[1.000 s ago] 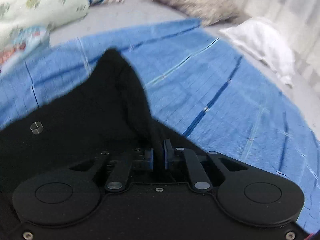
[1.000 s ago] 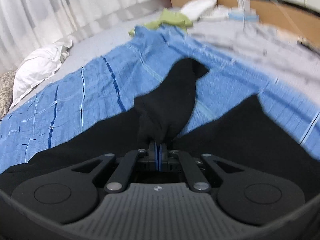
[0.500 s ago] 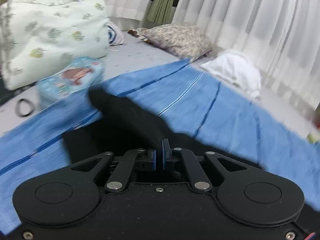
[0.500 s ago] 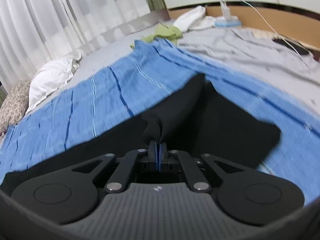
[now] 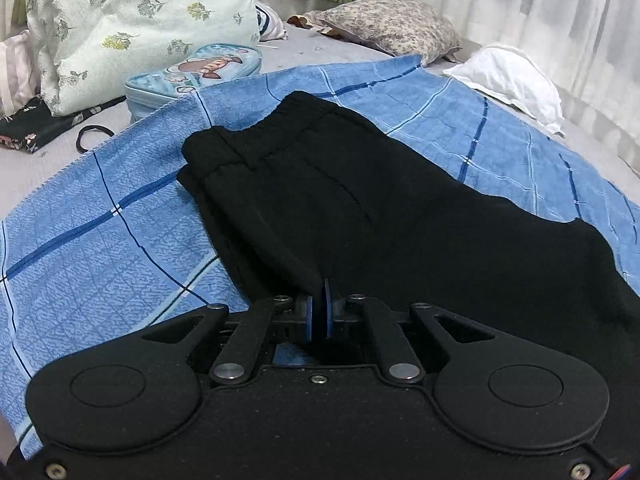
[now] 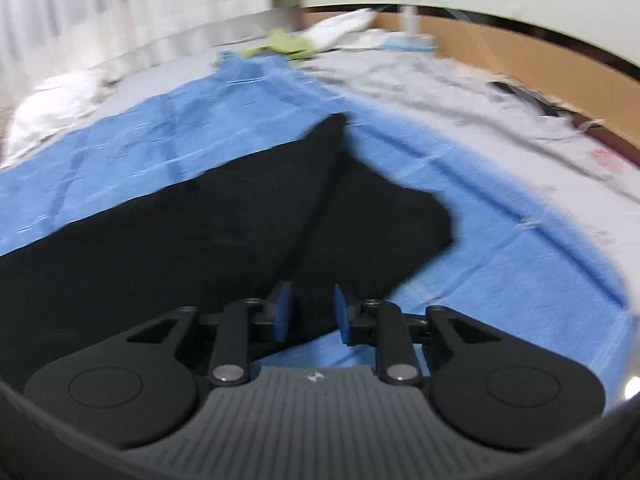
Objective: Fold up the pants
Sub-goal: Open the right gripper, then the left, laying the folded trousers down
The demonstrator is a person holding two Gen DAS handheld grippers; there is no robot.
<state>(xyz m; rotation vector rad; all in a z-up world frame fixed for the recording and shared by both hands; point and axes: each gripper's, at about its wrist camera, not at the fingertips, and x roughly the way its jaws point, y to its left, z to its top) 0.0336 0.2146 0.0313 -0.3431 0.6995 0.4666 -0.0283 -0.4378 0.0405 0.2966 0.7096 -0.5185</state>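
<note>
Pants (image 5: 360,200) folded on blue blanket (image 5: 100,248), near edge pinched in closed left tongs (image 5: 318,312), right tongs (image 6: 308,312) opening, cloth loose between pads.

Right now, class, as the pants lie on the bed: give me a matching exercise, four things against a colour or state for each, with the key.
Things:
1. pants
2. blanket
3. left gripper
4. right gripper

Descriptions:
A. blue, checked
B. jaws opening, cloth between them
C. black, laid over itself
D. clamped on cloth

Pairs: 1-C, 2-A, 3-D, 4-B
</note>
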